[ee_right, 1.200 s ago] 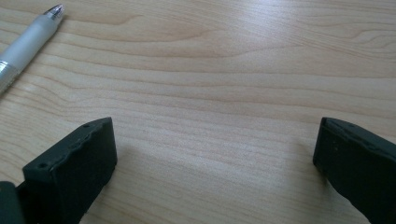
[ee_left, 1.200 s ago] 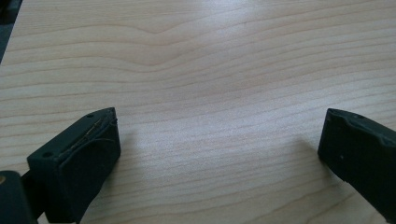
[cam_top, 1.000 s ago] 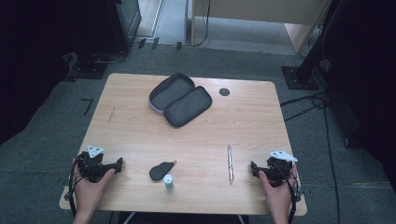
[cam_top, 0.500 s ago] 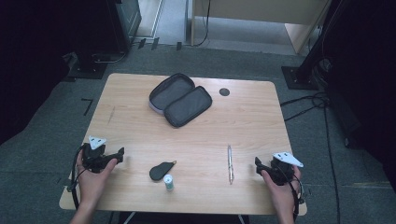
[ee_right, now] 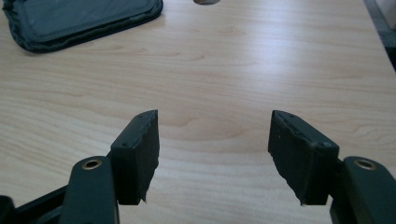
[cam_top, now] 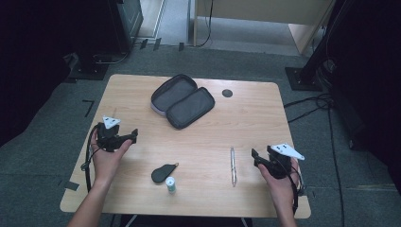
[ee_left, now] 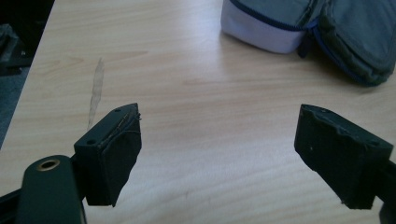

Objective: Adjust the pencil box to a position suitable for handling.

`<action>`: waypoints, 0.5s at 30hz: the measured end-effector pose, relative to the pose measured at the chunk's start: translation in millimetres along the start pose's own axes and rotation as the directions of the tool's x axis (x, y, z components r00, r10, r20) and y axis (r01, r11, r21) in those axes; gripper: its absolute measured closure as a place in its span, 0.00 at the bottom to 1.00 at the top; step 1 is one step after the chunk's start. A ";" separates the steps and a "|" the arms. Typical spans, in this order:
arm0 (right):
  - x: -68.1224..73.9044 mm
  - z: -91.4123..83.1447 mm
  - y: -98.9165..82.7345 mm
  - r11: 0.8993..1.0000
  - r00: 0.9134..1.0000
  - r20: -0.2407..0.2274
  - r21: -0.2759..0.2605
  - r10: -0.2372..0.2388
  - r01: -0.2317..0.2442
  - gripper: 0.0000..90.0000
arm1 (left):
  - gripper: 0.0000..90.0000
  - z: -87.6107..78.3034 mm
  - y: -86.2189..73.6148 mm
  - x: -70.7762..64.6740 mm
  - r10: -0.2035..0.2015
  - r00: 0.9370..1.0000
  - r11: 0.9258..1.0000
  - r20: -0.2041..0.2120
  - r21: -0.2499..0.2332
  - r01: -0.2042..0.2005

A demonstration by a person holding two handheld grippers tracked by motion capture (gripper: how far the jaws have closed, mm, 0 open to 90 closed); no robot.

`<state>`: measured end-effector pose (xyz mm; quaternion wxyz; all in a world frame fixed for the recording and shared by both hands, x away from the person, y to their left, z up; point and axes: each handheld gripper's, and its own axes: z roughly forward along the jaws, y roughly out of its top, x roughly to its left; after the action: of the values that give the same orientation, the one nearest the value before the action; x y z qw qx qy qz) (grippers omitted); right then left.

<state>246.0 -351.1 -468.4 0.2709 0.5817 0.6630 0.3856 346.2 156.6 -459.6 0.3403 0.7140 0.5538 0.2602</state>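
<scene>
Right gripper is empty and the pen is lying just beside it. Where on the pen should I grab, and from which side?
Take the pen at mid-barrel, coming straight down from above with the right gripper, jaws across its width. It lies flat on the table, running away from the person, with bare wood on both sides, so probably nothing blocks the jaws.

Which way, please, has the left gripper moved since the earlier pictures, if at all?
Yes: the left gripper has moved up the table, toward the open pouch, its empty jaws closing slightly.
</scene>
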 end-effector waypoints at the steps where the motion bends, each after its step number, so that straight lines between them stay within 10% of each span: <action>1: 2.4 0.9 2.9 1.000 1.000 0.000 -0.003 -0.001 0.001 0.39 | 0.18 5.0 5.9 -1.0 -0.003 1.000 1.000 0.009 0.000 0.003; 15: 38.3 22.9 40.6 0.997 0.996 -0.055 -0.043 -0.069 0.066 0.48 | 0.26 43.3 35.9 -10.2 0.010 1.000 1.000 -0.015 -0.010 -0.010</action>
<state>280.6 -308.0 -444.2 0.2770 0.5421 0.6815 0.4062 398.1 132.6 -459.1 0.3384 0.7130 0.5515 0.2701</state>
